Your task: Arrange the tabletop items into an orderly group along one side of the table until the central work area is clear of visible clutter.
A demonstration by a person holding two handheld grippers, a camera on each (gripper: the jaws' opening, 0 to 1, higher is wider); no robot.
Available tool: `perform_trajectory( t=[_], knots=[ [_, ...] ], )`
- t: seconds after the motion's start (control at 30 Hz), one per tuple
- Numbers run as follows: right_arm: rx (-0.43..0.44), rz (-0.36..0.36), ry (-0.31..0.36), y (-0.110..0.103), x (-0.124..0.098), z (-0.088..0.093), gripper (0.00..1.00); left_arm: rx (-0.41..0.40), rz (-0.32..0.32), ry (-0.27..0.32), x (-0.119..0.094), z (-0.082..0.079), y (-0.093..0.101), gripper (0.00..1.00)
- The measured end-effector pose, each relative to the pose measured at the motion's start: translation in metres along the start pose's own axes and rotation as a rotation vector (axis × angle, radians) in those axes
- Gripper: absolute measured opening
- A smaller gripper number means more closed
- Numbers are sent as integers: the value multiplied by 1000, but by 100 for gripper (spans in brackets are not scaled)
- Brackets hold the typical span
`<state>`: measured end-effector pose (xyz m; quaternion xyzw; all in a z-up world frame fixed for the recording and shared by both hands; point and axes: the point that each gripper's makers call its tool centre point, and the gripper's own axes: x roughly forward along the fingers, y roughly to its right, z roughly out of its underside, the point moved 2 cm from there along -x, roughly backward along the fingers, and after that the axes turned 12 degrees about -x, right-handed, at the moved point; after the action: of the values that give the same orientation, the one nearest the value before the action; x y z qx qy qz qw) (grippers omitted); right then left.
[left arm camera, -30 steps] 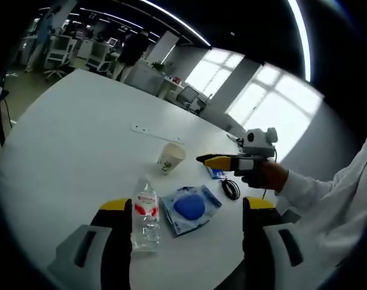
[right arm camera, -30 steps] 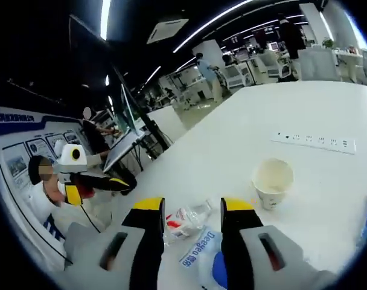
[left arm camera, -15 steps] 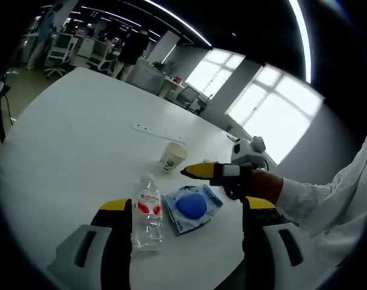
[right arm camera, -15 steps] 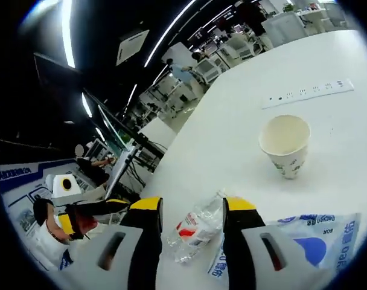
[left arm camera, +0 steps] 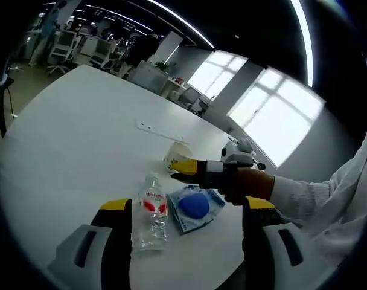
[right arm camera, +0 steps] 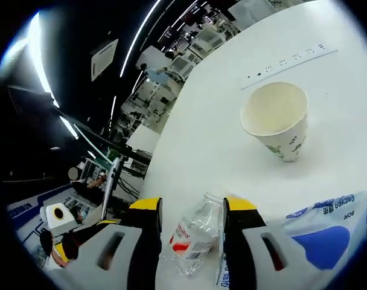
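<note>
A clear water bottle (left arm camera: 152, 211) with a red label lies on its side on the white table (left arm camera: 69, 145). Beside it lies a blue mask packet (left arm camera: 194, 205). A paper cup (left arm camera: 175, 153) stands just behind them, partly hidden by my right gripper (left arm camera: 185, 167), which hovers over the cup and packet in a gloved hand. My left gripper (left arm camera: 188, 204) is open, near the table's front edge, short of the bottle. In the right gripper view my right gripper (right arm camera: 194, 205) is open, with the bottle (right arm camera: 192, 232) showing between its jaws, the cup (right arm camera: 277, 121) ahead and the packet (right arm camera: 319, 232) to the right.
A white power strip (left arm camera: 159, 131) lies flat beyond the cup, also seen as the strip (right arm camera: 289, 57) in the right gripper view. The left gripper (right arm camera: 69, 248) shows at lower left there. Desks and chairs stand far off past the table's edge.
My right gripper has swung left across the table to hover over the cup and packet; cup and bottle have grown larger in its view. My left gripper has hardly moved.
</note>
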<state>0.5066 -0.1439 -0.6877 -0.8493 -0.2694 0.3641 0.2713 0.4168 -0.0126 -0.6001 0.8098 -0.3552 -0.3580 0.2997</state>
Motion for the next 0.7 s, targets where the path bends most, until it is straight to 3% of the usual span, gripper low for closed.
perform_trajectory(
  t=[0.43,0.7],
  knots=[
    [87,27,-47,12,22,13,39,-21,6,1,1,2,-10,75],
    [138,34,-72,13,31,19,33,-33,10,0,3,4,-15,75]
  ],
)
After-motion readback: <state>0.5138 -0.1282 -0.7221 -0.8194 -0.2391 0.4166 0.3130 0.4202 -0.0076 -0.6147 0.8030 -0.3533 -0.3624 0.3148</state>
